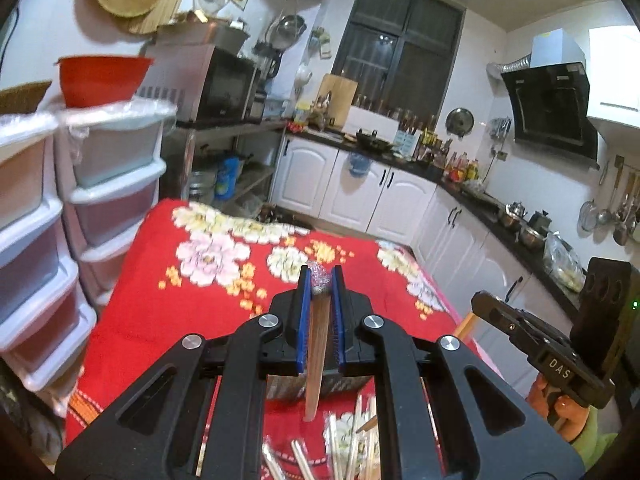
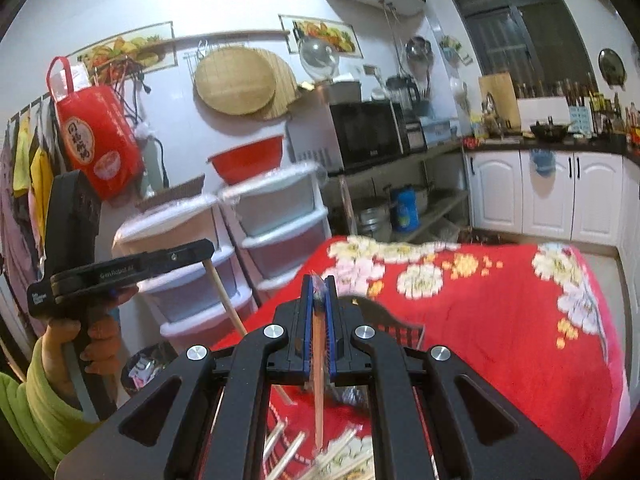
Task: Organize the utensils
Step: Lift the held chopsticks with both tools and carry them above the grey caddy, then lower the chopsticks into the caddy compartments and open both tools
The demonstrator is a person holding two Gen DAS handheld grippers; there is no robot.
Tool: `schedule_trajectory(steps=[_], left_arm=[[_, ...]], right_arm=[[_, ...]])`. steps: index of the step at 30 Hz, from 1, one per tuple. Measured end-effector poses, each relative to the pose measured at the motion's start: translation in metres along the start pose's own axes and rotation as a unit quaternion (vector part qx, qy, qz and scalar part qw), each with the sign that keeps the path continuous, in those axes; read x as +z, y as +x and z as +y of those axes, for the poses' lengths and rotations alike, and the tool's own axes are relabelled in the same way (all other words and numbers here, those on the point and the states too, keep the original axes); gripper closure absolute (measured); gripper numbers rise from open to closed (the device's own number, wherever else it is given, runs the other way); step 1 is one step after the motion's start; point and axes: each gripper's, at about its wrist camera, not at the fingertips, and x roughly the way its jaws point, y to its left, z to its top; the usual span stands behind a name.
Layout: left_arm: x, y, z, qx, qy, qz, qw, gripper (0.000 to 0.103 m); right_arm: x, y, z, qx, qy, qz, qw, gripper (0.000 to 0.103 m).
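Wooden chopsticks are held one per gripper: the left gripper is clamped on a brown chopstick with a patterned cap, and the right gripper is clamped on a reddish chopstick. Both are raised above the red floral tablecloth, where loose chopsticks are scattered near a dark slatted holder.

Two hand-held grippers are shown: the left hand-held gripper and the right hand-held gripper, one chopstick clamped in each. Loose chopsticks below cannot be counted.
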Motion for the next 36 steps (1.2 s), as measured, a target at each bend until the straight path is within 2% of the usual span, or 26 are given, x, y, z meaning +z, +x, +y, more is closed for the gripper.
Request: schedule_trajectory(steps=[10, 18, 27, 36], left_arm=[[0.046, 0.01, -0.007, 0.017, 0.009, -0.037, 0.9991, 0.099], [0.056, 0.032, 0.003, 0.035, 0.001, -0.04, 0.9986, 0.099], [0.026, 0.083, 0.017, 0.036, -0.002, 0.01, 0.9993, 0.099], [-0.008, 0.114, 0.015, 0.038, 0.021, 0.022, 0.9988, 0.098]], right_arm=[[0.044, 0.008, -0.004, -0.017, -0.018, -0.035, 0.999, 0.097], [0.059, 0.025, -0.021, -0.047, -0.015, -0.047, 0.998, 0.097], [0.043, 0.059, -0.048, -0.079, -0.001, -0.023, 0.997, 0.097], [0.008, 0.094, -0.07, -0.107, 0.019, 0.021, 0.994, 0.097]])
